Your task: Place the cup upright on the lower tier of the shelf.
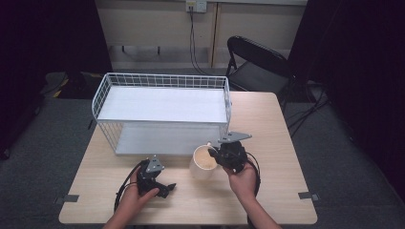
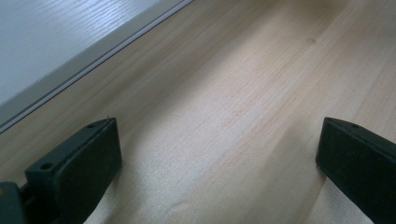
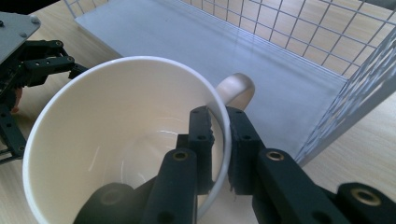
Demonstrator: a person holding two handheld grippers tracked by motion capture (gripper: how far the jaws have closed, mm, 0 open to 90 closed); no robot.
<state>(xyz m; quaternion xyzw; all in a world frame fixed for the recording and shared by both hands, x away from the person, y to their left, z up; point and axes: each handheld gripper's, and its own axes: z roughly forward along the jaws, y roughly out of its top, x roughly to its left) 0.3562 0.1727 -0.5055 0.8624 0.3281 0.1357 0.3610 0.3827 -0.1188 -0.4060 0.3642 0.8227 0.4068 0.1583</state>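
A cream mug (image 1: pixel 203 163) stands on the wooden table (image 1: pixel 277 143) just in front of the white wire shelf rack (image 1: pixel 162 112). My right gripper (image 1: pixel 220 155) is shut on the mug's rim (image 3: pixel 219 119), one jaw inside the cup and one outside, right beside the handle (image 3: pixel 236 91). The mug's inside (image 3: pixel 121 126) looks empty. My left gripper (image 1: pixel 165 188) rests low over the table near the front edge, its jaws wide open with bare wood between them (image 2: pixel 219 154). From the right gripper view, the left gripper (image 3: pixel 28 70) is at the far left.
The rack's lower white shelf (image 3: pixel 224 51) lies open toward me, its edge (image 2: pixel 70 70) close to the left gripper. Wire mesh walls (image 3: pixel 355 88) close the rack's right side. A black folding chair (image 1: pixel 258 64) stands behind the table. Cables trail from both grippers.
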